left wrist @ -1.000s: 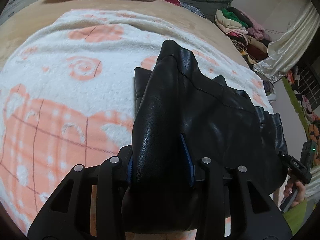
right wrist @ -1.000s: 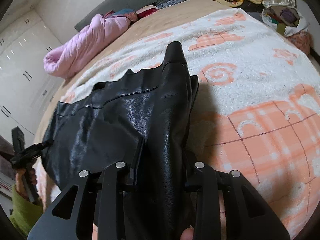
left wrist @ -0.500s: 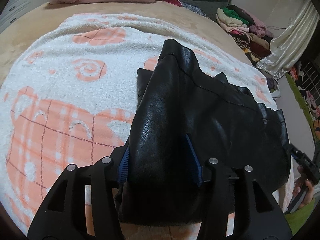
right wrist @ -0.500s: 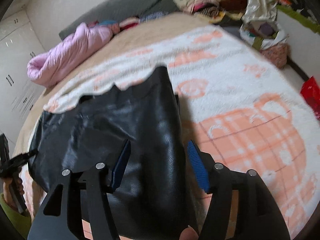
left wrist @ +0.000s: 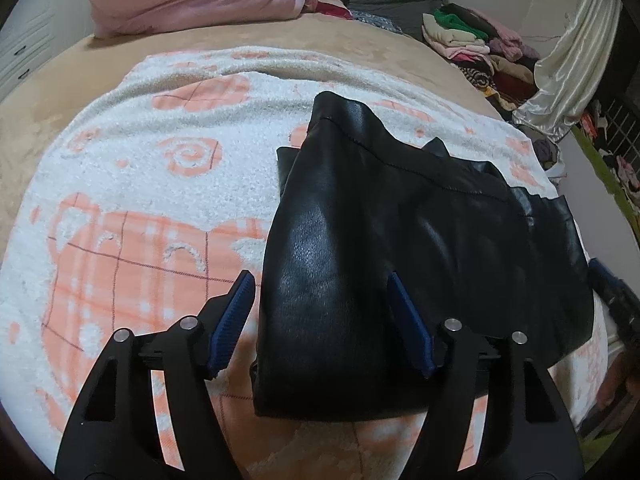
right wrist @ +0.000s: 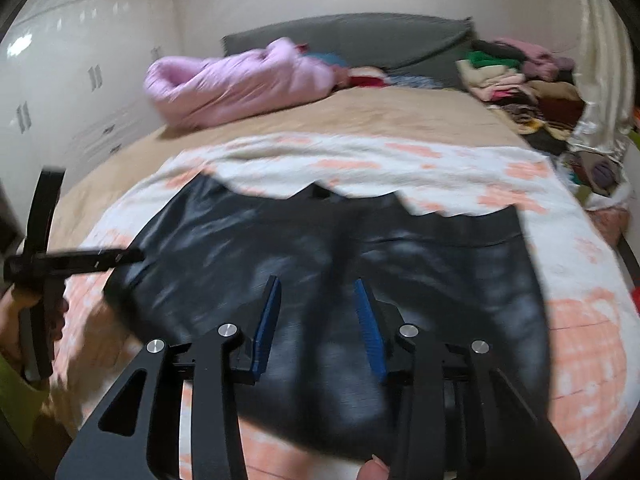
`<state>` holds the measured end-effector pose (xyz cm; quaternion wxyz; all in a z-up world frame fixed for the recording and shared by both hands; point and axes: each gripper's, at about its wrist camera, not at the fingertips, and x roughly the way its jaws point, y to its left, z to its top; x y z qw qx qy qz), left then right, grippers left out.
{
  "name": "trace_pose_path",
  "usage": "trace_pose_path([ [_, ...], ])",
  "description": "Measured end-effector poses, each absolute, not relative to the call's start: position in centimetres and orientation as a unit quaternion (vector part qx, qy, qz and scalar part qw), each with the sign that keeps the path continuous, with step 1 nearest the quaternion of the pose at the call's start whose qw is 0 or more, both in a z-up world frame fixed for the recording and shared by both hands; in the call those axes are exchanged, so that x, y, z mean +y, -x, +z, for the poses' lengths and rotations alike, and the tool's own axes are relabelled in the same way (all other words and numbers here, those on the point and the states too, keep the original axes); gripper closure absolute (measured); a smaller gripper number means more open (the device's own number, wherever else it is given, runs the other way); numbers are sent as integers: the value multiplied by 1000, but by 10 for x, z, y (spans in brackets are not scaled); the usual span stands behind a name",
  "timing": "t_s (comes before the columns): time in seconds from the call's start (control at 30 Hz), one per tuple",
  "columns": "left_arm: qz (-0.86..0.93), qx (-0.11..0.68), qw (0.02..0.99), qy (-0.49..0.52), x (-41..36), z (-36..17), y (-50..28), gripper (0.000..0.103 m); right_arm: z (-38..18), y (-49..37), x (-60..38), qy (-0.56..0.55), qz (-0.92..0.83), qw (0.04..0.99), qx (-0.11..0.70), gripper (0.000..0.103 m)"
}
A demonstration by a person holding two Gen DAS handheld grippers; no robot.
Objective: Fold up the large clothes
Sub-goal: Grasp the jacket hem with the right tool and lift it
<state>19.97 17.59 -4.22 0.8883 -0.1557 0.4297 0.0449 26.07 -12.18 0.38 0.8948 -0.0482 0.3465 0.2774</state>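
A bed (left wrist: 80, 92) carries a white-and-peach blanket (left wrist: 132, 200); on it lies the black leather garment (left wrist: 400, 232), folded. Left tongs (left wrist: 320, 316) have just been opening, released; right tongs (right wrist: 318, 320), blurred, just narrowed, gripping nothing

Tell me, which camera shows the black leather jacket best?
The left wrist view. There the black leather jacket is sharp, with its seams and folded sleeve clear. The right wrist view shows more of its spread across the blanket, but it is blurred.
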Motion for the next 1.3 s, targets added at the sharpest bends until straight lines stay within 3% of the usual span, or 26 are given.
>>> trace_pose_path([
  [0.03, 43, 432, 888, 154, 176, -43, -199, 35, -2, -259, -112, 53, 287, 888, 355, 67],
  [0.27, 31, 453, 874, 170, 184, -62, -205, 31, -61, -256, -67, 110, 247, 862, 429, 67],
  [0.7, 4, 458, 869, 188, 192, -72, -233, 29, -10, -325, -63, 64, 227, 880, 412, 71],
  [0.9, -9, 460, 867, 188, 196, -74, -237, 28, -54, -396, -51, 25, 197, 840, 506, 76],
  [1.03, -12, 465, 866, 182, 197, -73, -243, 28, -64, -393, -53, 36, 193, 847, 494, 75],
  [1.1, -12, 465, 867, 180, 197, -73, -246, 28, -53, -384, -53, 48, 202, 852, 480, 71],
  [1.2, -13, 463, 868, 180, 200, -70, -250, 28, -29, -345, -45, 68, 242, 867, 430, 42],
  [1.3, -9, 462, 868, 180, 205, -68, -257, 28, -17, -297, -27, 113, 288, 870, 383, 31],
])
